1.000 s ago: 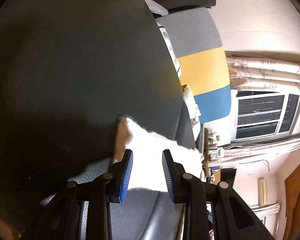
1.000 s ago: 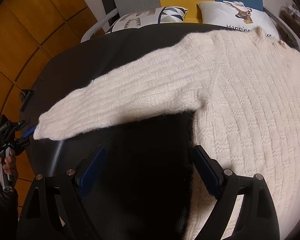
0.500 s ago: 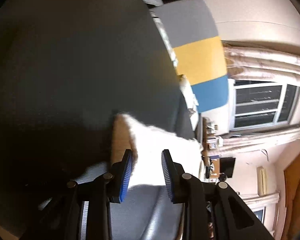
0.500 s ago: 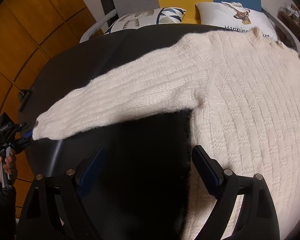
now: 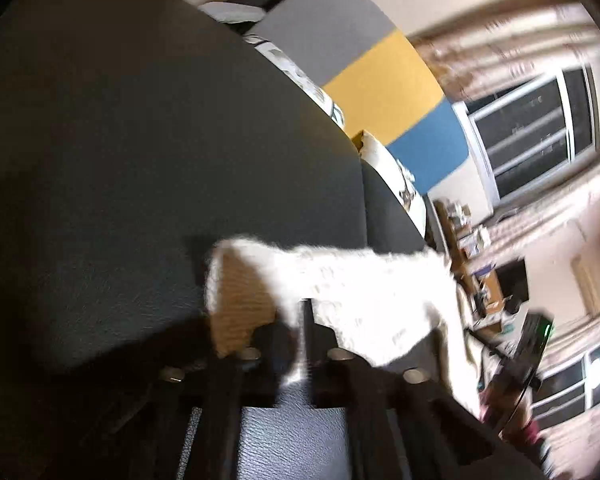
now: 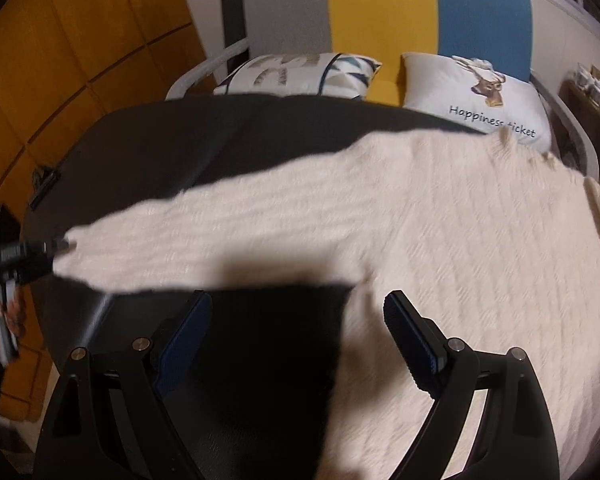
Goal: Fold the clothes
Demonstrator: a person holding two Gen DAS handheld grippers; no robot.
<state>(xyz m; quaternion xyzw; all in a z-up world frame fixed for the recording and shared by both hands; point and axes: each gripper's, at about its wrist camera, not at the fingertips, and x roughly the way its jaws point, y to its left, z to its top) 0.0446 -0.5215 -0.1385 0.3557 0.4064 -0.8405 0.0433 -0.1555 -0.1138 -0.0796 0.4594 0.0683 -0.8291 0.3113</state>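
- Two grippers work over a dark table (image 6: 148,148), where a cream sweater (image 6: 440,232) lies spread toward 3 o'clock.
- Left gripper (image 5: 303,320) is clamped tight on the cuff (image 5: 236,280) of the sleeve (image 6: 204,236), at 9 o'clock in the right wrist view.
- Right gripper (image 6: 296,328) gapes wide, gripping nothing, above the armpit.

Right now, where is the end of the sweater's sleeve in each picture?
Left wrist view: sleeve end low in the middle, pinched in the left gripper.
Right wrist view: sleeve end at the far left edge.
Shared landmark: the yellow cushion stripe.
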